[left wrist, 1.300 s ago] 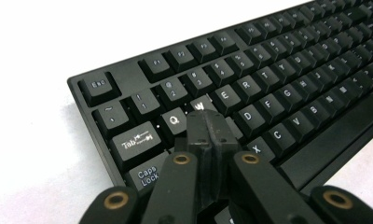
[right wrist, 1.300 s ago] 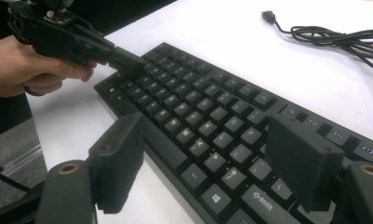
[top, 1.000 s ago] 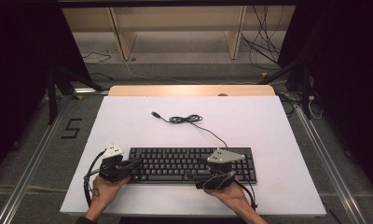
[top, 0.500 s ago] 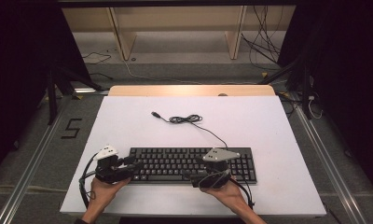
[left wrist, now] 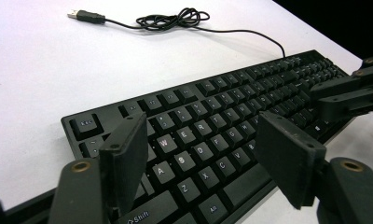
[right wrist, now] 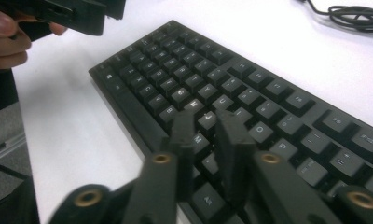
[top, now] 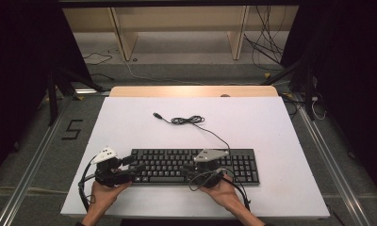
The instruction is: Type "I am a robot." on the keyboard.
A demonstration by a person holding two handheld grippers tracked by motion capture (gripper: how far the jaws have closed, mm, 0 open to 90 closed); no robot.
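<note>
A black keyboard (top: pixel 233 162) lies along the near side of the white table (top: pixel 281 132). Its thin cable (top: pixel 186 120) coils behind it and ends in a loose USB plug (top: pixel 156 115). My left gripper (top: pixel 132 168) is at the keyboard's left end. Its jaws have just been opening and now stand wide apart over the letter keys (left wrist: pixel 201 126), with nothing between them. My right gripper (top: pixel 190 170) hovers over the middle keys. Its jaws have just been closing and stand almost together (right wrist: pixel 205 119), pinching nothing, tips close above the keys.
A wooden strip (top: pixel 191 91) runs along the table's far edge, with a wooden shelf frame (top: pixel 238 33) and loose cables (top: pixel 266 52) on the floor beyond. A "5" mark (top: pixel 71 129) is on the floor at the left. The other hand (right wrist: pixel 7 37) is at the right gripper view's top left.
The left gripper's jaws have spread apart. The right gripper's jaws have drawn together, and that hand has slid left along the keyboard. The keyboard and cable have not moved.
</note>
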